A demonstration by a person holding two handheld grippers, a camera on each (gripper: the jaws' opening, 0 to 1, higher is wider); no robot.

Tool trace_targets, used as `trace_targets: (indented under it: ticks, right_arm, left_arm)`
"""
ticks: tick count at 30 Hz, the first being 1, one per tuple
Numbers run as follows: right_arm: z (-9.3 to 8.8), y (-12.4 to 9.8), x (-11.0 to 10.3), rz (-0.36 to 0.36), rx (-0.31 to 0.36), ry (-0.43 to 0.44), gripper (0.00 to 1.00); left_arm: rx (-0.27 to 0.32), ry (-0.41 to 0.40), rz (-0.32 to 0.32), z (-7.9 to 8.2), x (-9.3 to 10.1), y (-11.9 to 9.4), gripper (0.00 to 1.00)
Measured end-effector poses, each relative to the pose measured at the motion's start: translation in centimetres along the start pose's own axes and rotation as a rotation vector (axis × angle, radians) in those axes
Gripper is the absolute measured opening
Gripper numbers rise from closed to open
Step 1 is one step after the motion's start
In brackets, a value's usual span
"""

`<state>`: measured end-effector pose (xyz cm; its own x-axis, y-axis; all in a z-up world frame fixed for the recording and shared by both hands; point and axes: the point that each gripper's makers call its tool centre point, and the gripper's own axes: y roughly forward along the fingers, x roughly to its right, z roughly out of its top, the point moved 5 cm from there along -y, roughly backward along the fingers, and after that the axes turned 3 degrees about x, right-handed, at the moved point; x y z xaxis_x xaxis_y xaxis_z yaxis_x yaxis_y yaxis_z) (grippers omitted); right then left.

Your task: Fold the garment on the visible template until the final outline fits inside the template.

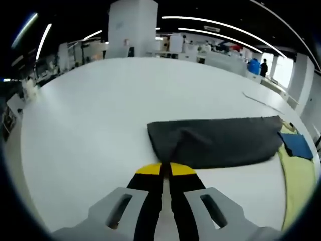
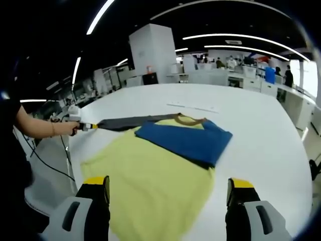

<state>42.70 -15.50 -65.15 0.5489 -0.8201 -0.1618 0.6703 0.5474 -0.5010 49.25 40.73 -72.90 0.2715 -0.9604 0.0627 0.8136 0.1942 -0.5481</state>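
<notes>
- Garment (image 2: 173,178): a yellow-green T-shirt spread flat on the white table (image 2: 261,125), with a brown neck trim at its far end.
- Blue cloth (image 2: 188,139) lies over the shirt's upper part.
- Dark grey cloth (image 1: 215,140) stretches as a long band beside the shirt, on the table.
- Left gripper (image 1: 166,169): jaws pressed together, pinching the near edge of the dark grey cloth; in the right gripper view a hand (image 2: 67,128) holds it.
- Right gripper (image 2: 168,188): jaws spread wide above the shirt, holding nothing.
</notes>
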Motion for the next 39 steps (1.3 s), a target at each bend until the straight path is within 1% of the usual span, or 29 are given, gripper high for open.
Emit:
trace_targets:
  ticks: [4, 5, 6, 9, 11, 13, 14, 15, 18, 19, 20, 21, 23, 28, 34, 39]
  right_arm:
    - [0.1, -0.2, -0.1, 0.003, 0.007, -0.001, 0.97]
    - [0.1, -0.2, -0.1, 0.003, 0.008, -0.001, 0.97]
    - [0.0, -0.3, -0.1, 0.001, 0.008, 0.0, 0.97]
    - [-0.1, -0.3, -0.1, -0.001, 0.006, 0.003, 0.97]
    - [-0.1, -0.3, -0.2, 0.0, 0.009, 0.003, 0.97]
    - [-0.1, -0.3, -0.3, 0.001, 0.012, 0.003, 0.97]
    - [-0.1, -0.3, -0.3, 0.0, 0.013, 0.002, 0.97]
    - [-0.1, -0.2, -0.3, -0.002, 0.014, -0.001, 0.97]
    - [-0.2, -0.1, -0.4, 0.002, 0.013, -0.005, 0.97]
    - [-0.2, -0.1, -0.4, 0.004, 0.014, -0.005, 0.97]
    - [-0.2, -0.1, -0.5, 0.004, 0.014, -0.005, 0.97]
    - [-0.2, -0.1, -0.5, 0.004, 0.013, -0.005, 0.97]
    - [-0.3, -0.1, -0.6, 0.004, 0.012, -0.009, 0.97]
    - [-0.4, -0.1, -0.8, 0.003, 0.006, -0.009, 0.97]
    - [-0.3, -0.2, -1.1, 0.008, 0.013, -0.015, 0.97]
    - [-0.6, -0.2, -1.7, 0.023, -0.008, -0.049, 0.99]
  left_arm:
    - [-0.003, 0.011, 0.001, 0.1, 0.0, 0.0, 0.01]
    - [0.023, 0.001, 0.008, 0.3, 0.1, -0.2, 0.01]
    - [0.031, -0.006, 0.008, 0.4, 0.2, -0.3, 0.01]
    - [0.034, -0.038, 0.018, 0.3, 0.2, -0.4, 0.01]
    - [0.043, -0.032, 0.016, 0.5, 0.4, -0.5, 0.01]
    - [0.023, -0.036, 0.009, 0.5, 0.8, -0.6, 0.01]
    - [0.03, -0.024, 0.011, 0.7, 0.8, -0.7, 0.01]
    - [0.059, 0.006, -0.001, 1.4, 1.1, -0.8, 0.01]
    - [0.068, 0.002, -0.027, 1.9, 1.6, -1.1, 0.01]
    - [0.088, -0.032, -0.056, 2.3, 2.0, -1.1, 0.01]
    - [0.098, -0.046, -0.069, 2.5, 2.2, -1.1, 0.01]
    - [0.089, -0.023, -0.065, 2.5, 2.1, -1.2, 0.01]
    - [0.092, 0.004, -0.076, 2.7, 2.3, -1.4, 0.01]
    - [0.121, -0.001, -0.118, 3.6, 3.1, -1.6, 0.01]
    - [0.128, 0.012, -0.152, 4.4, 4.4, -2.0, 0.01]
    - [0.143, 0.017, -0.189, 5.1, 5.4, -2.1, 0.01]
